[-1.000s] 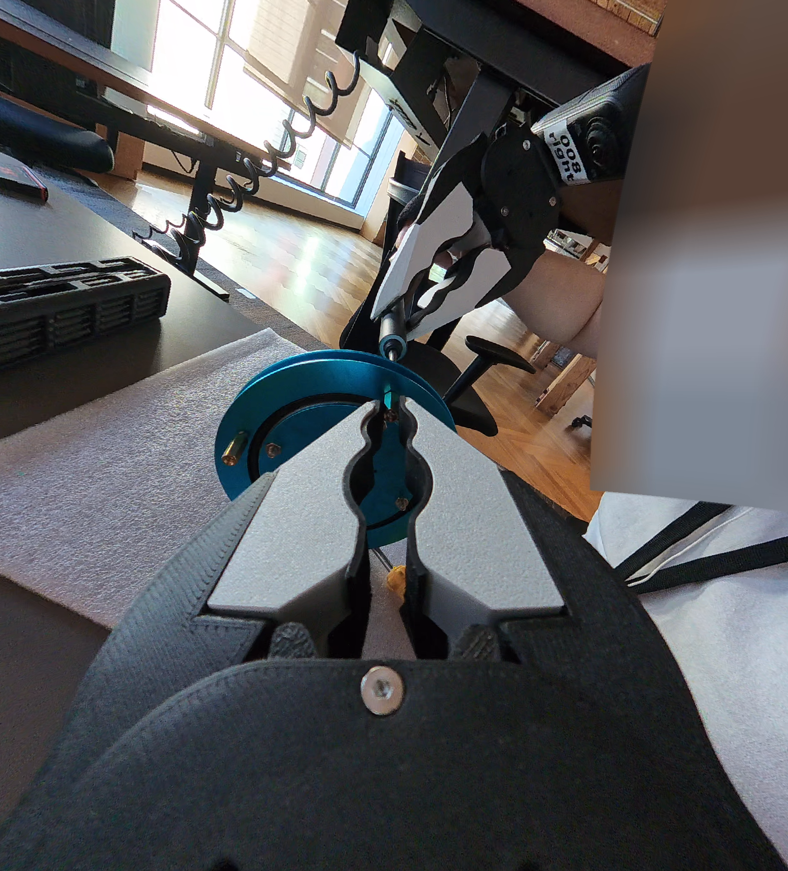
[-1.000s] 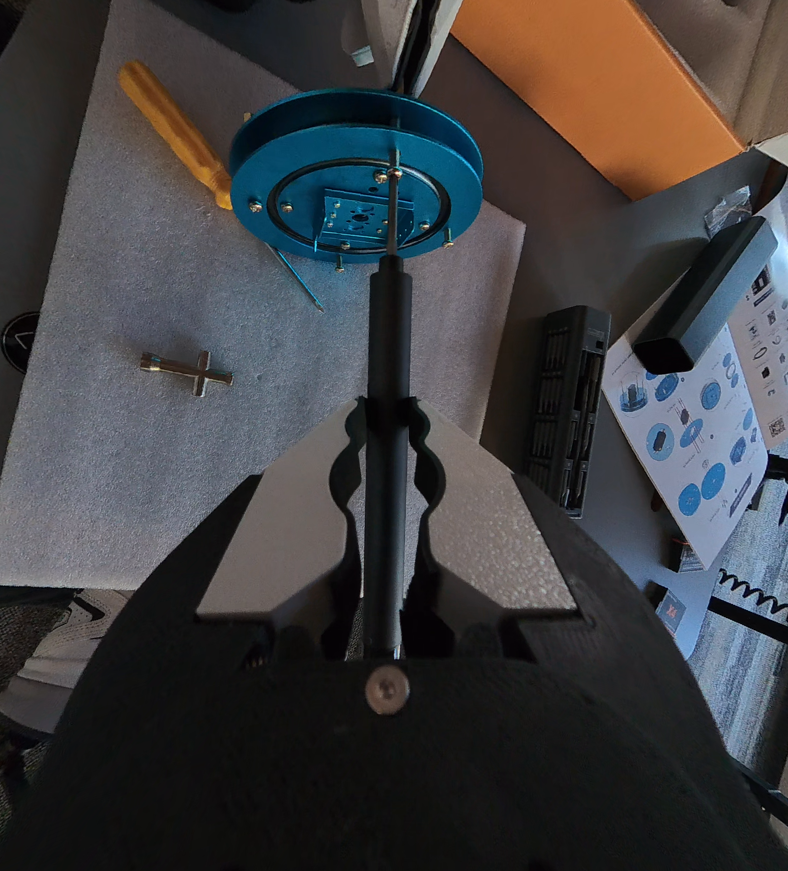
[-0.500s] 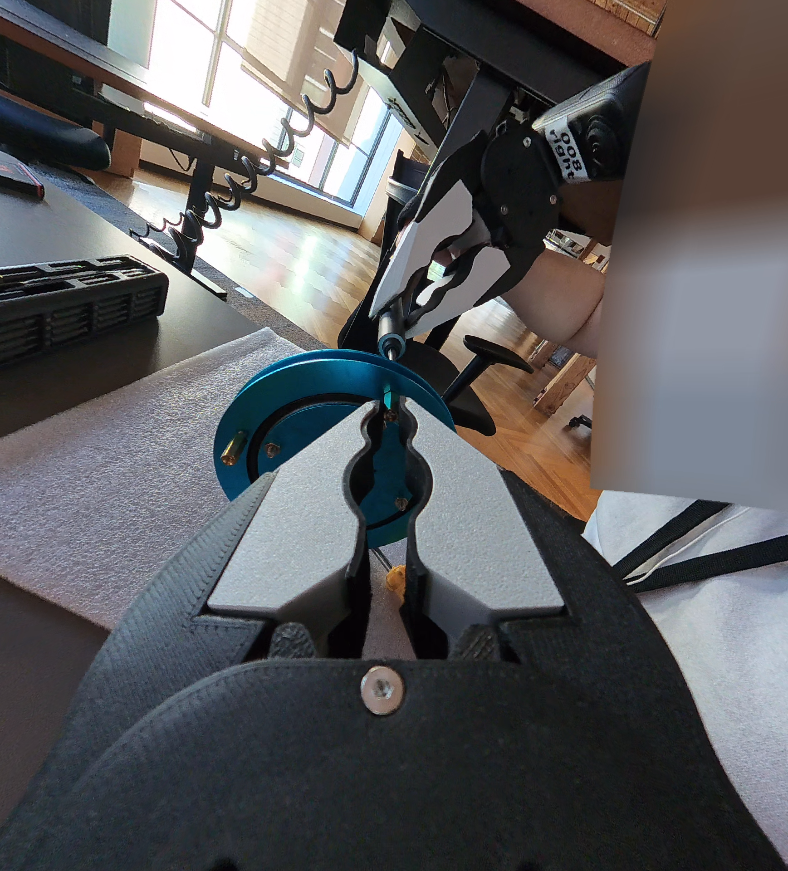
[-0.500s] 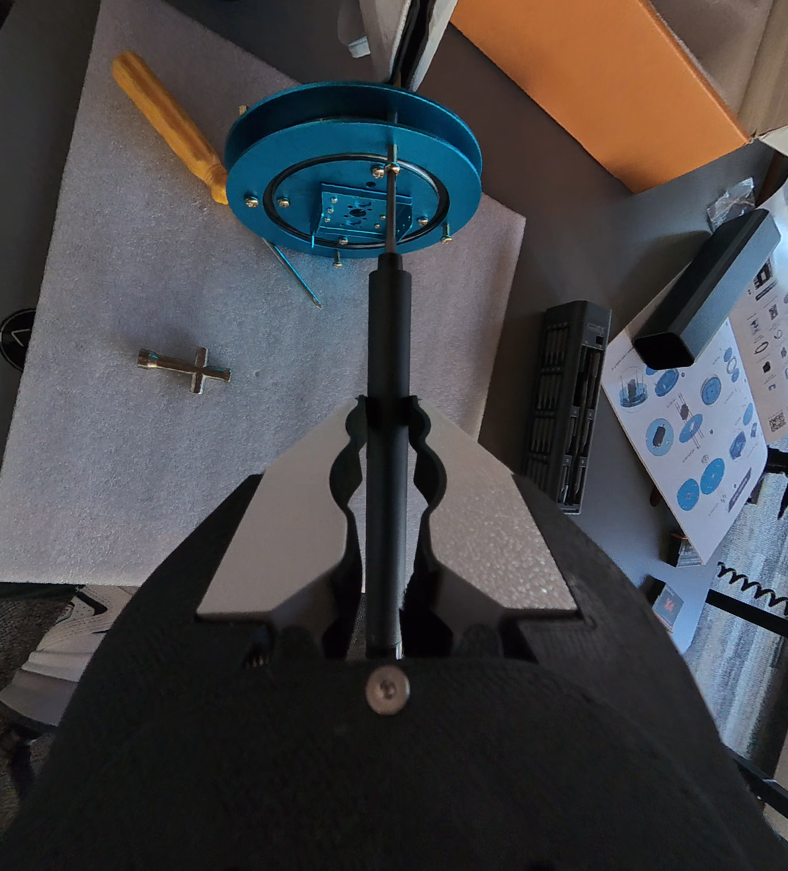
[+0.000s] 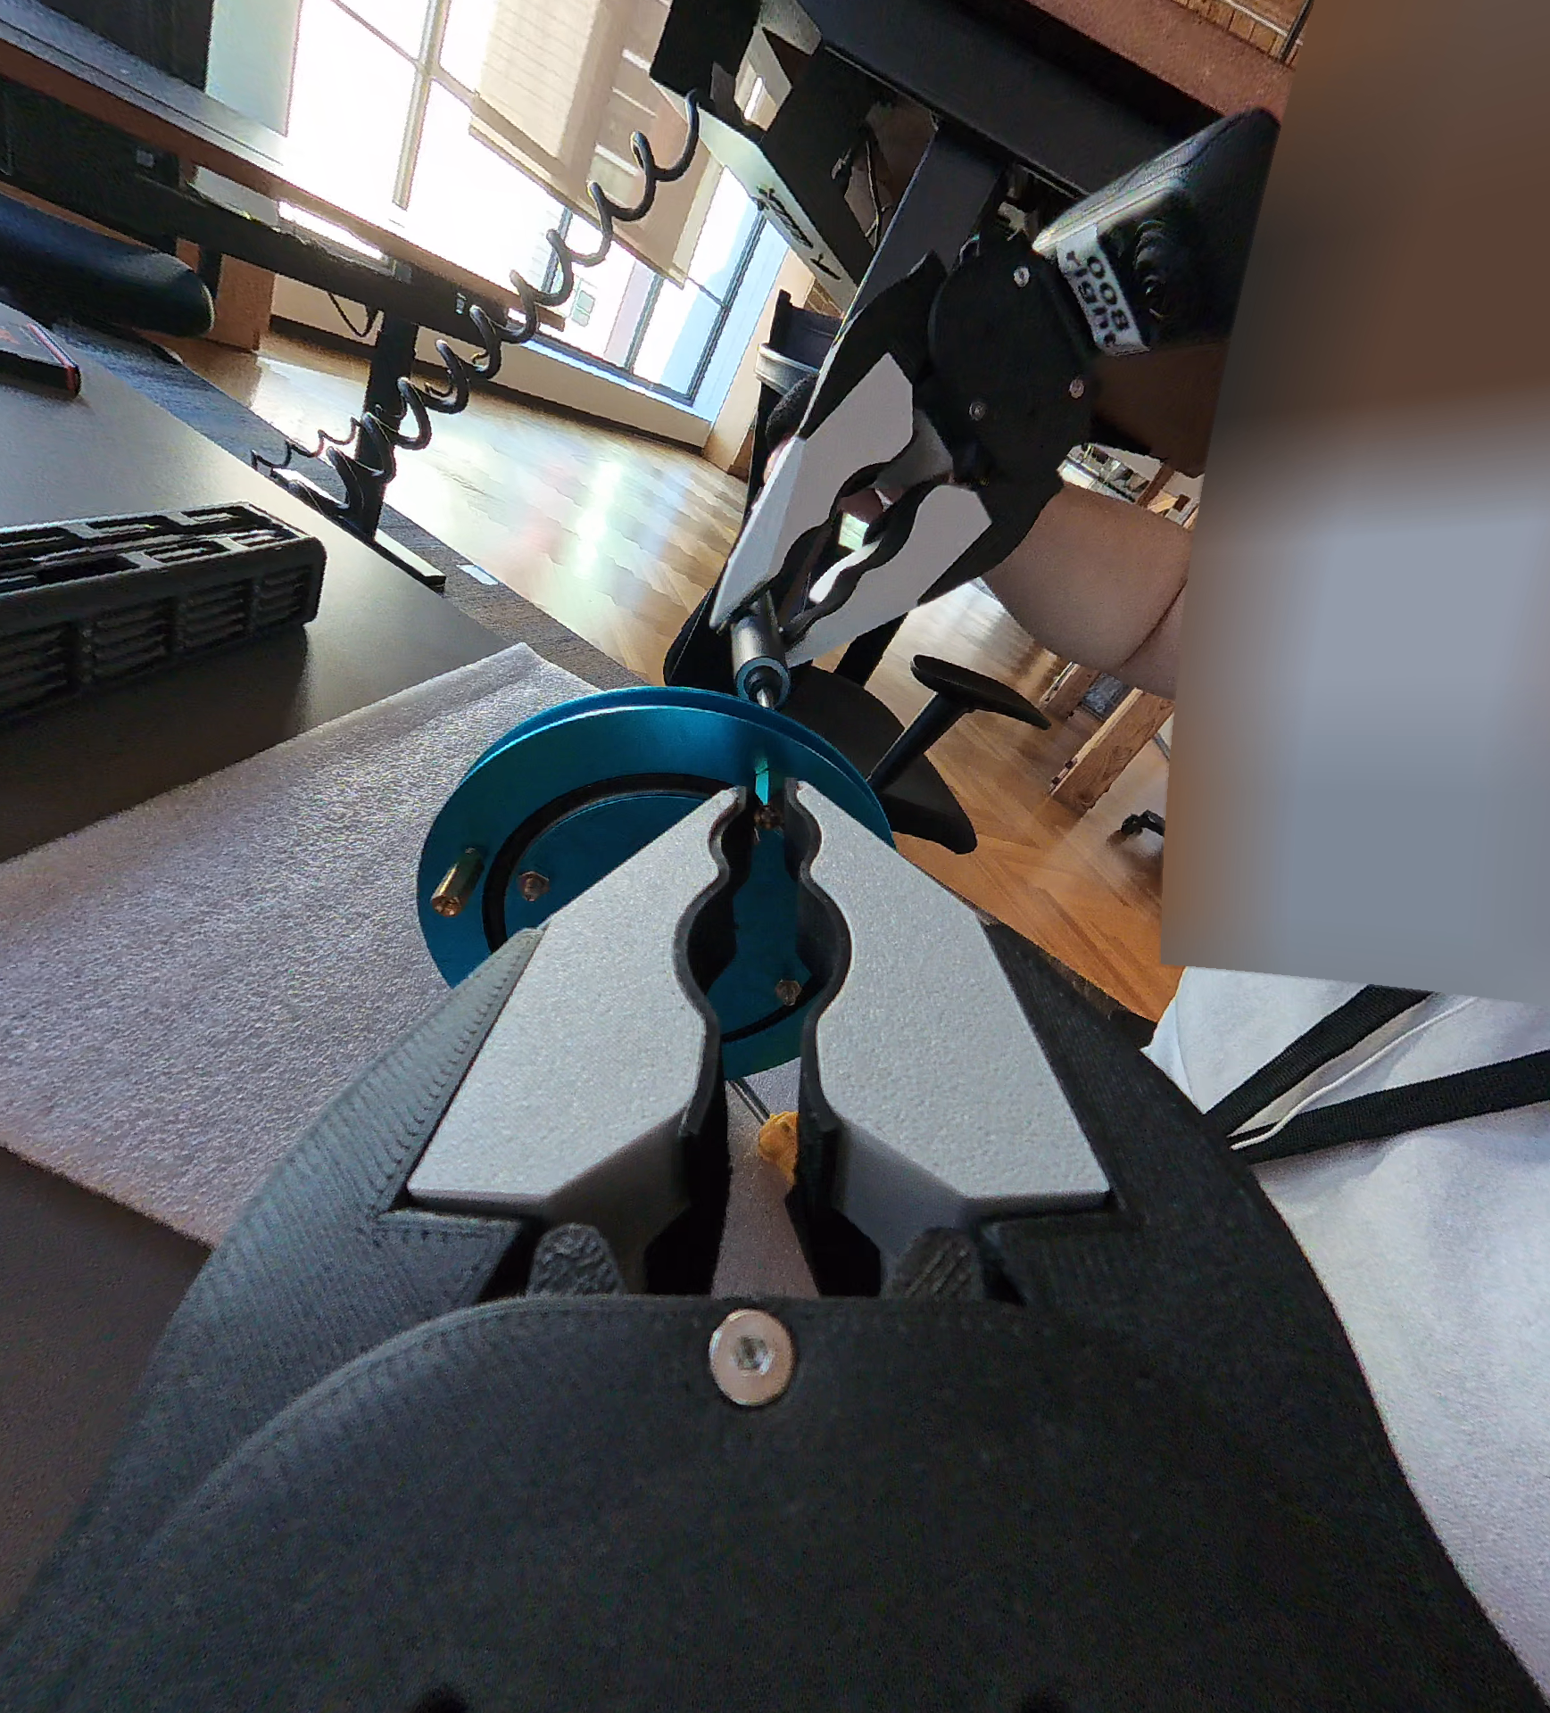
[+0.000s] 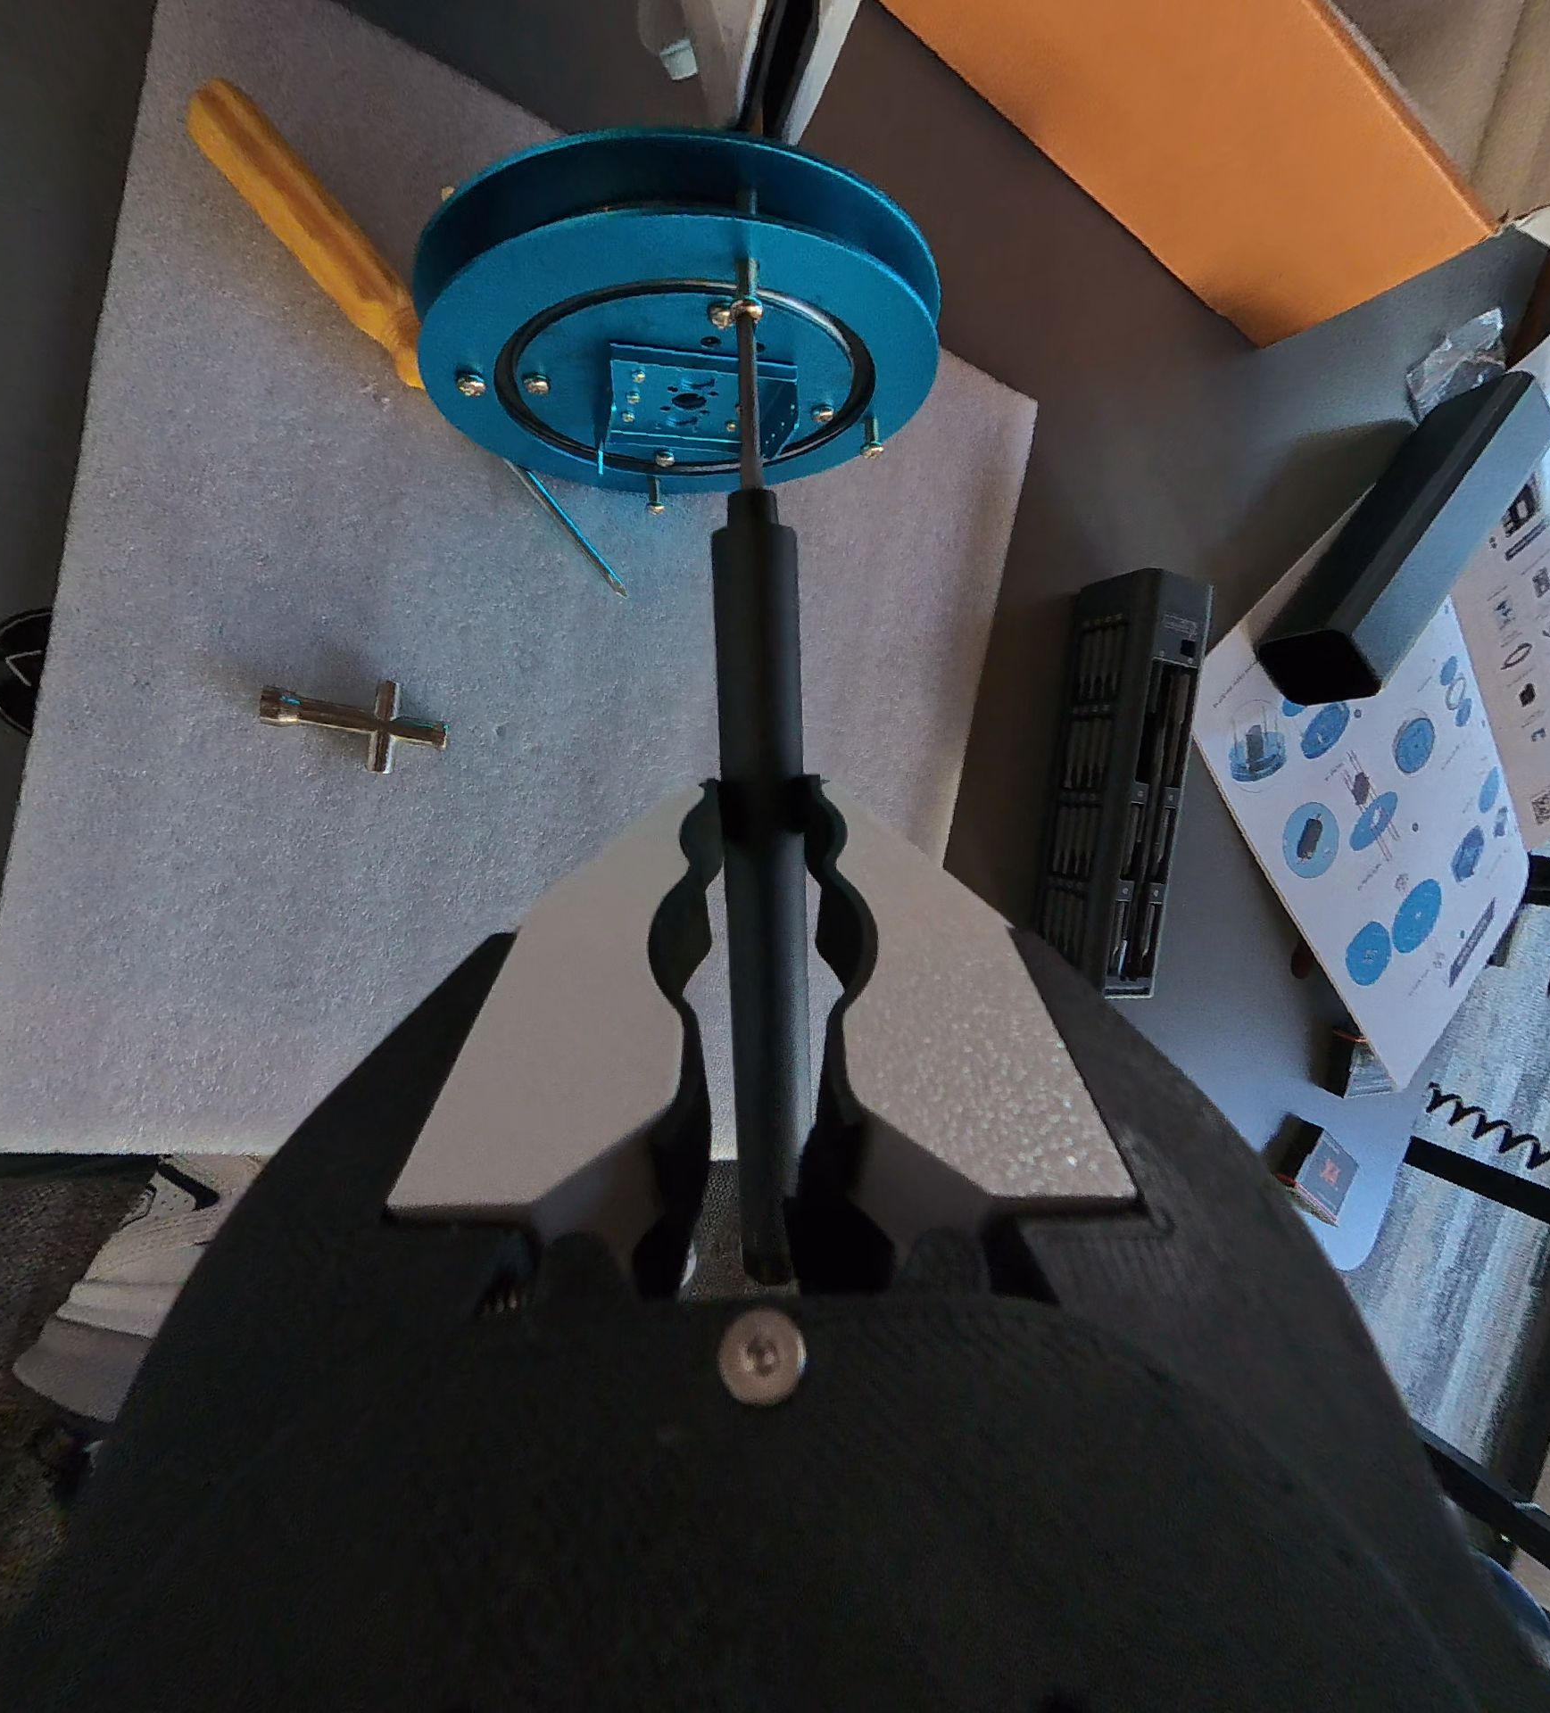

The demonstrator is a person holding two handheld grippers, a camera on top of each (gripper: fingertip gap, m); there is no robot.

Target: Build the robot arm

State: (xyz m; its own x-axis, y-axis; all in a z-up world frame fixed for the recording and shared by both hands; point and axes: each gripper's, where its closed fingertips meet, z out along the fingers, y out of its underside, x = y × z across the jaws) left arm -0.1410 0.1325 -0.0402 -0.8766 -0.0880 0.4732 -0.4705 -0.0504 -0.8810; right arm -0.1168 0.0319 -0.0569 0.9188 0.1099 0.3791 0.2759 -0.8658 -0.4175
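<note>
A blue metal disc assembly [image 6: 567, 306] with brass screws stands tilted on a grey foam mat [image 6: 242, 881]. My left gripper [image 5: 763, 793] is shut on its rim and holds it up; it also shows in the right wrist view [image 6: 785, 65] behind the disc. My right gripper [image 6: 762, 788] is shut on a black screwdriver [image 6: 757, 649]. The bit's tip rests on a screw [image 6: 746, 310] at the disc's upper face. In the left wrist view the right gripper [image 5: 766, 630] comes down over the disc [image 5: 567, 806] from behind.
A yellow-handled screwdriver [image 6: 307, 222] and a metal cross wrench [image 6: 363, 723] lie on the mat. A black bit case [image 6: 1123, 769], a dark sleeve [image 6: 1411, 547] and an illustrated sheet [image 6: 1383, 834] lie to the right. An orange box [image 6: 1169, 120] stands behind. A person's white-clad torso [image 5: 1448, 1298] is close. Some 11 cm of space lies between my two pairs of fingers. My right tips are roughly 20 cm from the black bit case [image 6: 1123, 769].
Almost nothing. The right gripper's view has drifted slightly, so the disc sits a little higher and more to the left. Both grips hold and the bit stays on the screw.
</note>
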